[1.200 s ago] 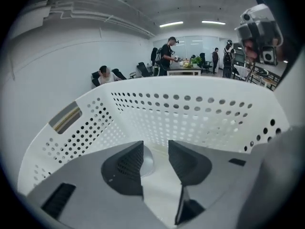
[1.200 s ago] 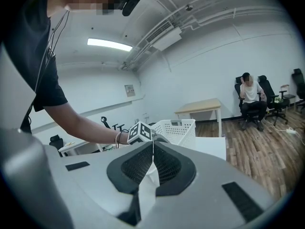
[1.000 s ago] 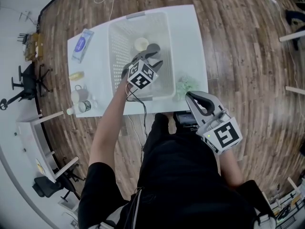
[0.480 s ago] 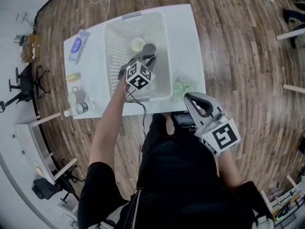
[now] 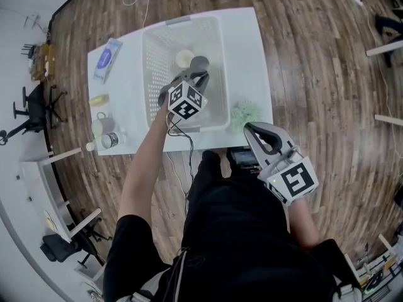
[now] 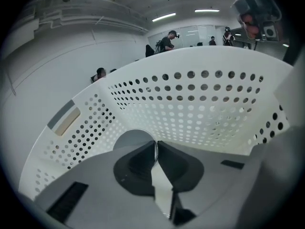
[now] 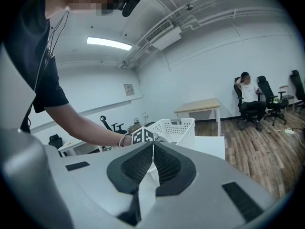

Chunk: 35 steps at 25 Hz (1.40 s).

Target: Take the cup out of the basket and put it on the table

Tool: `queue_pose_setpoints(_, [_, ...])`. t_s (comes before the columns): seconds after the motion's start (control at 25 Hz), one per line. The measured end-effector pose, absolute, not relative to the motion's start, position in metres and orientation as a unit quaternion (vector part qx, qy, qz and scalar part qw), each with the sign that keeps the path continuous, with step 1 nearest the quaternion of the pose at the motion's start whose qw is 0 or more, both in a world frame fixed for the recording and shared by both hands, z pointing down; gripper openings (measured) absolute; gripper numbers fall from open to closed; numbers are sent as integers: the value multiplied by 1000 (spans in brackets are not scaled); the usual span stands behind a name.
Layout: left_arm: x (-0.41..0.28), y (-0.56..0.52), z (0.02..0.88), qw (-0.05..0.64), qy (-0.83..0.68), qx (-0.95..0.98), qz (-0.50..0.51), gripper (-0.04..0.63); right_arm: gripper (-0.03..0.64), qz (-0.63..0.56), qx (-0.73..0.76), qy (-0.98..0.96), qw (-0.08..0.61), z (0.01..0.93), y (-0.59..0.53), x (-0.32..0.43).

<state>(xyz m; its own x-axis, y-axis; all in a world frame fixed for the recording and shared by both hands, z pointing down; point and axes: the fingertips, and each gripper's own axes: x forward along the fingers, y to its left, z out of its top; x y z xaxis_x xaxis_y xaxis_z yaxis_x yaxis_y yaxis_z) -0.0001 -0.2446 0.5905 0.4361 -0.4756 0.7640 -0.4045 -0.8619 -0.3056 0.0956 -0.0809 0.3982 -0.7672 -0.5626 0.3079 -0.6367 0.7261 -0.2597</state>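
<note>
- Cup (image 6: 129, 138): grey, in the basket (image 6: 190, 104); I judge it light, stiff, slick, thin-walled.
- My left gripper (image 6: 155, 143): jaws just closing, pinched on its rim, the best hold.
- My right gripper (image 7: 152, 147): together, empty.

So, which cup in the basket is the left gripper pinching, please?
The grey cup, not the cream cup: the left gripper has just closed on its rim.

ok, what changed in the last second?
The left tongs, open a second ago, have just been closing and now pinch the wall of the grey cup inside the basket. Unchanged: the cup sits low in the basket, not lifted. The right tongs are shut and empty, held off the near edge of the table.
</note>
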Motion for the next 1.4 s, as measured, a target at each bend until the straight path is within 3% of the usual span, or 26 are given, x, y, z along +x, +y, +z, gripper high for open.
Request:
queue_pose_setpoints(0.76, [-5, -217, 421, 96, 382, -865, -311, 26, 25, 152, 303, -937, 89, 379, -59, 73])
queue_pose_setpoints(1.0, [-59, -167, 361, 94, 455, -855, -231, 26, 25, 143, 295, -941, 89, 374, -50, 49])
queue_pose_setpoints(1.4, [-177, -98, 351, 83, 518, -808, -269, 26, 25, 139, 280, -946, 89, 359, -35, -4])
